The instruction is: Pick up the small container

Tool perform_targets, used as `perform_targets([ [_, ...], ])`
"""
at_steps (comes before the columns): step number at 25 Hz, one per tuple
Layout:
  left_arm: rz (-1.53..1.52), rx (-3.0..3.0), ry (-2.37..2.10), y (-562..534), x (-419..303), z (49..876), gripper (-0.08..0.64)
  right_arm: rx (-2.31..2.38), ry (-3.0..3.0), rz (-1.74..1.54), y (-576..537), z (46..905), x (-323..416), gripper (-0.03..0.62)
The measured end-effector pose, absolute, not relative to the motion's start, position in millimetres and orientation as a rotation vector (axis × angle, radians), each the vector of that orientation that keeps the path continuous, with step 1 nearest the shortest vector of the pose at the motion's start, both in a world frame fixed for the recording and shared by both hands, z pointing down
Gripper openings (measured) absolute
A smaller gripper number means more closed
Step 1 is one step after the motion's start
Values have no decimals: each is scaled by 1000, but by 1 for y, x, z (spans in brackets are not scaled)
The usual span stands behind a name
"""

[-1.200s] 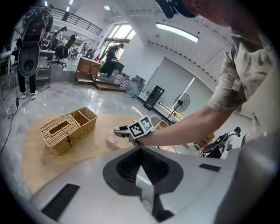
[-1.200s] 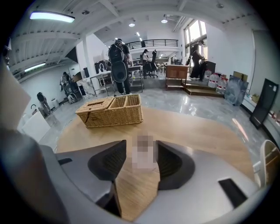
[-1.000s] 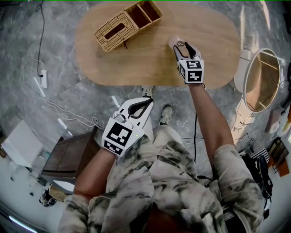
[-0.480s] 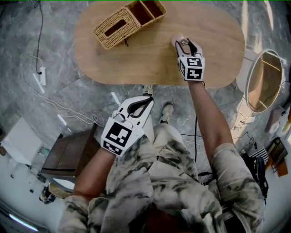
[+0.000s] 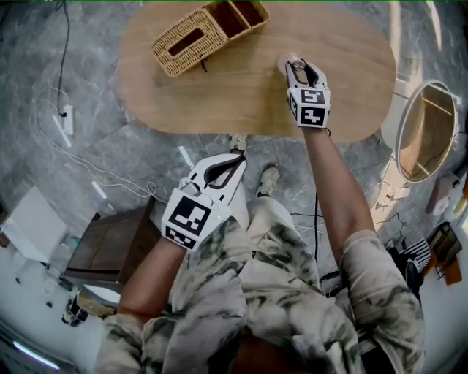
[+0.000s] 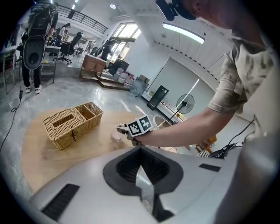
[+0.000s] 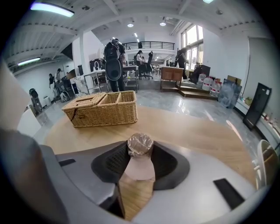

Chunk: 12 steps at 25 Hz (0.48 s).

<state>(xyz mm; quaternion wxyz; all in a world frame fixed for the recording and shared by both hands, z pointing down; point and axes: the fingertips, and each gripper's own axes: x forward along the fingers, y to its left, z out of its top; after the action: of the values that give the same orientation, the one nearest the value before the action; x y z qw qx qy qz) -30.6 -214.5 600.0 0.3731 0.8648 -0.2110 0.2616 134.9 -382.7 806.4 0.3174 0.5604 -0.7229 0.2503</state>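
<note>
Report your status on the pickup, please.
Right gripper: jaws just closing onto small container, standing on table. Left gripper shut, empty, off table. Path clear; wicker basket well aside.

Bright, even white light all round: the ceiling strip (image 7: pixel 48 7) blazes at eleven o'clock in the right gripper view, and the windows (image 7: pixel 192 37) flare at one. The glossy floor (image 7: pixel 205 107) throws glare, and the small container (image 7: pixel 140 144) glints on top. Worktop (image 5: pixel 241 95) shadows are faint. Edges bow hard, corners go black, the near foreground is soft.
</note>
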Motion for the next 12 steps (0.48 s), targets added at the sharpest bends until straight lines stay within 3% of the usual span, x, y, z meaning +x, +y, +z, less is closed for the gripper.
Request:
perform_targets([
  [12, 675, 2222, -549, -207, -30, 596, 21, 1413, -1932, 660, -381, 789, 133, 160],
])
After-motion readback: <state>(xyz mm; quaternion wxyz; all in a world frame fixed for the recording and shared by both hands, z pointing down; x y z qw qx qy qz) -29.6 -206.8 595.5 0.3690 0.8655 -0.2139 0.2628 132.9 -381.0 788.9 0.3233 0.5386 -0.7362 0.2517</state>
